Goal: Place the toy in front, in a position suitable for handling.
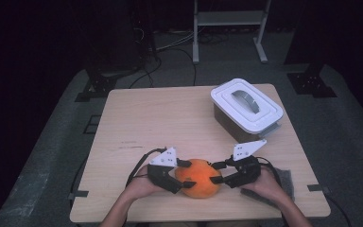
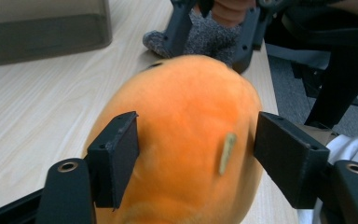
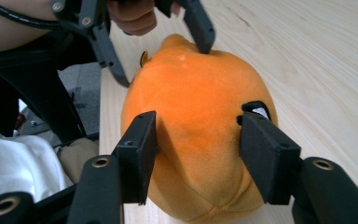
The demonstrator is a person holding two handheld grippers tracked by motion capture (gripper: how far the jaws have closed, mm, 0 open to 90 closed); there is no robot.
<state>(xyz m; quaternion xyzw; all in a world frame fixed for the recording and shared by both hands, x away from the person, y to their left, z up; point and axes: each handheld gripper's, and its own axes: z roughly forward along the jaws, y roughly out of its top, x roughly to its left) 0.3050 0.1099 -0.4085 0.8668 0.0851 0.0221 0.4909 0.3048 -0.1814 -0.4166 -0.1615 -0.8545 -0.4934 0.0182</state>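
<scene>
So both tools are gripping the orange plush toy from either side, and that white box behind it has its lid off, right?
Not quite. The box has its lid on, handle up, as the high view shows. The rest holds: the left tool and right tool each have their jaws on opposite ends of the plush toy.

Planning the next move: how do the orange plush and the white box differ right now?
The plush is orange, rounded and soft-looking; the box is white-lidded, rectangular and hard-edged. The plush sits near the front edge between the left gripper and right gripper, jaws on both sides; the box stands apart, farther back right, lid on. Both rest on the table.
</scene>
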